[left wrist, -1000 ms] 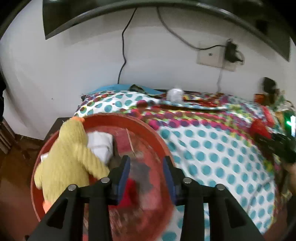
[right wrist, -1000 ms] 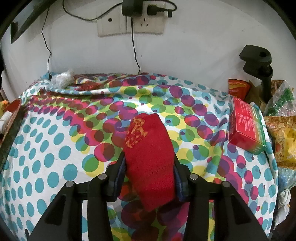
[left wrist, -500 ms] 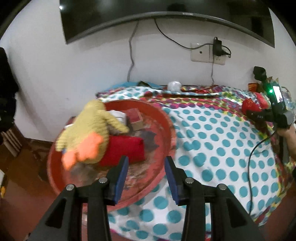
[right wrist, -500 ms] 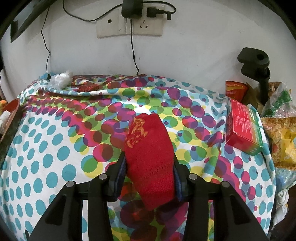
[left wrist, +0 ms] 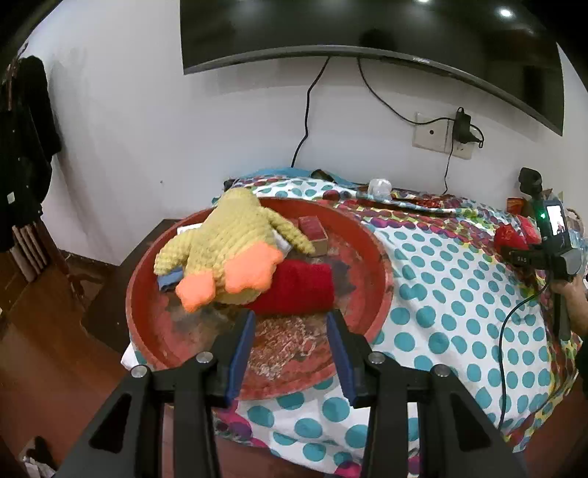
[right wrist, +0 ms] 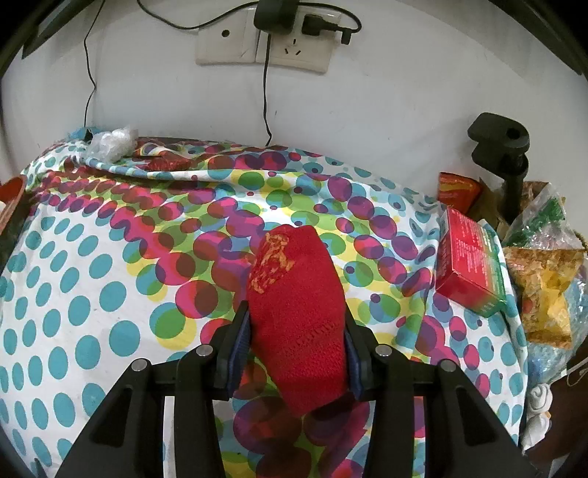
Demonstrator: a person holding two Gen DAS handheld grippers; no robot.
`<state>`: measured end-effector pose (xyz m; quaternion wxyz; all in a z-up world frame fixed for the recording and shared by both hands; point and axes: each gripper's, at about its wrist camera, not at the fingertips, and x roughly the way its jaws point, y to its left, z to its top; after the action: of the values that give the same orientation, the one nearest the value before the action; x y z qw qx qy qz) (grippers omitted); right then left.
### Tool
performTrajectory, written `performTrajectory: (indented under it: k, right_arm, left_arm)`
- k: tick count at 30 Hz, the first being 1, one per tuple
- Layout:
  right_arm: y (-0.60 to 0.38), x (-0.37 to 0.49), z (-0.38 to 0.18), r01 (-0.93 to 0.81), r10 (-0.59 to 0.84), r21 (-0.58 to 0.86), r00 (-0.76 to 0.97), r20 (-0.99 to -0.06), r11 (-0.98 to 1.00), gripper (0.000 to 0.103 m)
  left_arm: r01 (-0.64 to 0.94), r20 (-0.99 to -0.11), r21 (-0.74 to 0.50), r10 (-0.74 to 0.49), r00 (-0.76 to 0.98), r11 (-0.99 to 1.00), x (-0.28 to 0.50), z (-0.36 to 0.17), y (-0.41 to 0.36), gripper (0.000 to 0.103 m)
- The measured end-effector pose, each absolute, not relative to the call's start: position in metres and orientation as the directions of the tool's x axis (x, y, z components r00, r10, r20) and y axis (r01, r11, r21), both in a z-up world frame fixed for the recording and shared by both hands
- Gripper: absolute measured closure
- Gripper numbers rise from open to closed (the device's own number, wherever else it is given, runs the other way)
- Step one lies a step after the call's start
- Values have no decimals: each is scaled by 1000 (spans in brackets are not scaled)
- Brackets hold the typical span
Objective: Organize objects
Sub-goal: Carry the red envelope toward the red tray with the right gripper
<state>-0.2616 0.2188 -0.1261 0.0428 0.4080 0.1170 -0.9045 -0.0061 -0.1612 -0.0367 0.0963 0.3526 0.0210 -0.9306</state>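
Note:
My right gripper (right wrist: 296, 320) is shut on a red sock (right wrist: 294, 301) with an orange print, held just above the dotted tablecloth (right wrist: 110, 257). It also shows far right in the left wrist view (left wrist: 511, 239). My left gripper (left wrist: 290, 323) is open and empty, above the near rim of a round red tray (left wrist: 382, 264). In the tray lie a yellow knitted duck (left wrist: 228, 246) with orange feet, a second red sock (left wrist: 297, 286), a small red box (left wrist: 312, 229) and a blue item (left wrist: 171, 277) partly under the duck.
A red-and-green box (right wrist: 470, 268) and snack bags (right wrist: 544, 279) lie at the table's right edge by a black clamp (right wrist: 503, 147). Crumpled plastic (right wrist: 110, 141) sits at the back by the wall. A socket with cables (right wrist: 279, 36) is above. A TV (left wrist: 367, 33) hangs on the wall.
My left gripper has pulled back and up from inside the tray, leaving a red sock beside the duck; the duck has tipped over. My right gripper has held still with its sock.

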Motion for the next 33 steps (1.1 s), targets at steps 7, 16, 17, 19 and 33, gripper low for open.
performTrajectory:
  k: [7,16,17,19,33]
  right_arm:
    - [217,-261,-125,165,40,-201,-670,-741,-966,62]
    - [212,-261,-126,153,84,-251,-676,-732,-956,62]
    - [211,-260,-127,154,91,-261,-677,-731,-953,62]
    - [210,-260,-126,150,90,-256,-677,-731,-955,62]
    - [181,-225,-89,170,4,-174,-703,-711,-970,62]
  left_arm:
    - [199,-662,25,-166,-731,-980,-4,-41,-171,62]
    - [208,-671,20,-167,-722,-978,-3,-46,-183,62]
    - [208,-672,19,-167,-721,-978,-3,-46,-185,62]
    - [221,-666,25,-181,-724,-975,-3,-46,-188,62]
    - [229,-668,6,-174,-724,-973,1,-48,-198,62]
